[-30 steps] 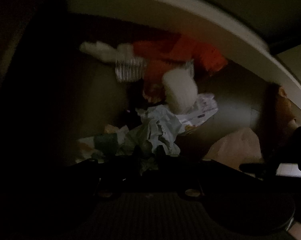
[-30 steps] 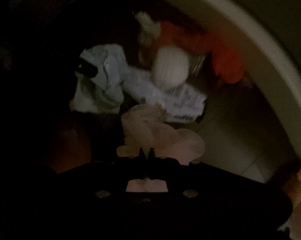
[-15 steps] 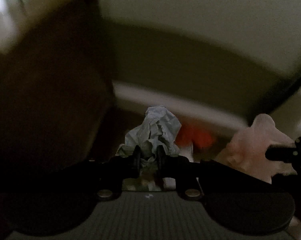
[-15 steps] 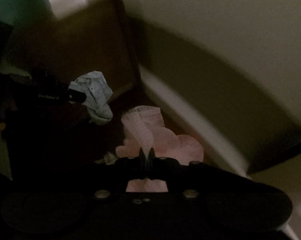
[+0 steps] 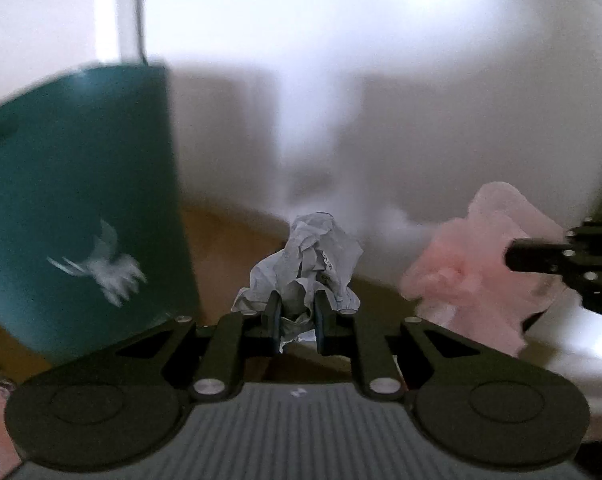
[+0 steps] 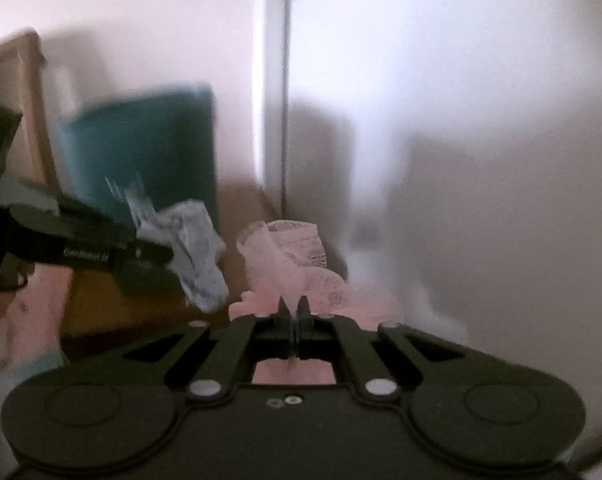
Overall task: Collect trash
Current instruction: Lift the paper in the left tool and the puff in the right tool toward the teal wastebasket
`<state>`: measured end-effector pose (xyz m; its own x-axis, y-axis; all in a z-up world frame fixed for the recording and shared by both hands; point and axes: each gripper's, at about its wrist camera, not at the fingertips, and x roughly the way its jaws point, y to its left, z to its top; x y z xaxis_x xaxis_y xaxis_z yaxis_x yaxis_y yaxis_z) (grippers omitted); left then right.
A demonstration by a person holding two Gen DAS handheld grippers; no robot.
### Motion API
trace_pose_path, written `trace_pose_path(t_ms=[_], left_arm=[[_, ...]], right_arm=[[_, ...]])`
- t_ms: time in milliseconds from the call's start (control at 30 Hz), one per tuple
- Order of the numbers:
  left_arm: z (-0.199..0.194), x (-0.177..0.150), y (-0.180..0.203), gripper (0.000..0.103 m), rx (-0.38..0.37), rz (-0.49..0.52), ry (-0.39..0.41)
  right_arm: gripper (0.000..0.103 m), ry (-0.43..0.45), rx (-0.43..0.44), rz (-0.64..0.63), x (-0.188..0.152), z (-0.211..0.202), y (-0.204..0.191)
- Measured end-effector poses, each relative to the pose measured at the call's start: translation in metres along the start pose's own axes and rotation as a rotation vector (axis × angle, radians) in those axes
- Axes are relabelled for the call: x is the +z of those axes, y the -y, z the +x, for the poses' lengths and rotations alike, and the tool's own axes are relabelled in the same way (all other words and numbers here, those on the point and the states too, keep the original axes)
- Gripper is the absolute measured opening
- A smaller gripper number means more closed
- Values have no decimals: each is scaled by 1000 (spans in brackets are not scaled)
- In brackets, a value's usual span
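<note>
A crumpled grey-white paper wad [image 5: 313, 264], creased and faintly printed, stands pinched between the nearly closed jaws of the left gripper [image 5: 297, 314], bulging out above them. At its three o'clock hangs a thin, translucent pink plastic wrapper [image 5: 473, 264], limp and wrinkled, clamped flat in the fully closed right gripper [image 6: 293, 308]. Both are held in the air. At nine o'clock stands a teal panel [image 5: 81, 208] with a white bird print; a white wall [image 5: 381, 80] lies behind.
</note>
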<state>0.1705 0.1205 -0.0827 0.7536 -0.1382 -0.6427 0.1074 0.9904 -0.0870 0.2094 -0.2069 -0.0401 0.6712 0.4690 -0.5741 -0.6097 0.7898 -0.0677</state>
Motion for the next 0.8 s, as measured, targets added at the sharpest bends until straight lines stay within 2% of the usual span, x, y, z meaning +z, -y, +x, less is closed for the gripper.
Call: trace_pose_path(t_ms=[133,233,333,367,433,567,667,800], left_arm=[[-58,37,-20,15,8,-46,95],[-97,70,-38,15,52,-62,156],[-126,100,-54,15,144,-45,201],[-133,110,-60,15,192,-27,222],[-146,123,-77,15,242,-22,230],[-138,144,-101,15,374,38,232],[-120,149,-120,15,415,25,175],[-85,152,-143,15,451,30,95]], right_arm=[[0,124,37,-49,63,-15,-19],[0,214,61,-78,108,-16,-41],[0,287,80,-113,155,-19,-62],[0,301,89,-119,168,-16,-68],[0,321,107,-134,193,-4,-81],[0,326,117,-160,221,22,-106],[0,299,125,-162,222,32,-129],[0,256,120,-174,222,70,-149]])
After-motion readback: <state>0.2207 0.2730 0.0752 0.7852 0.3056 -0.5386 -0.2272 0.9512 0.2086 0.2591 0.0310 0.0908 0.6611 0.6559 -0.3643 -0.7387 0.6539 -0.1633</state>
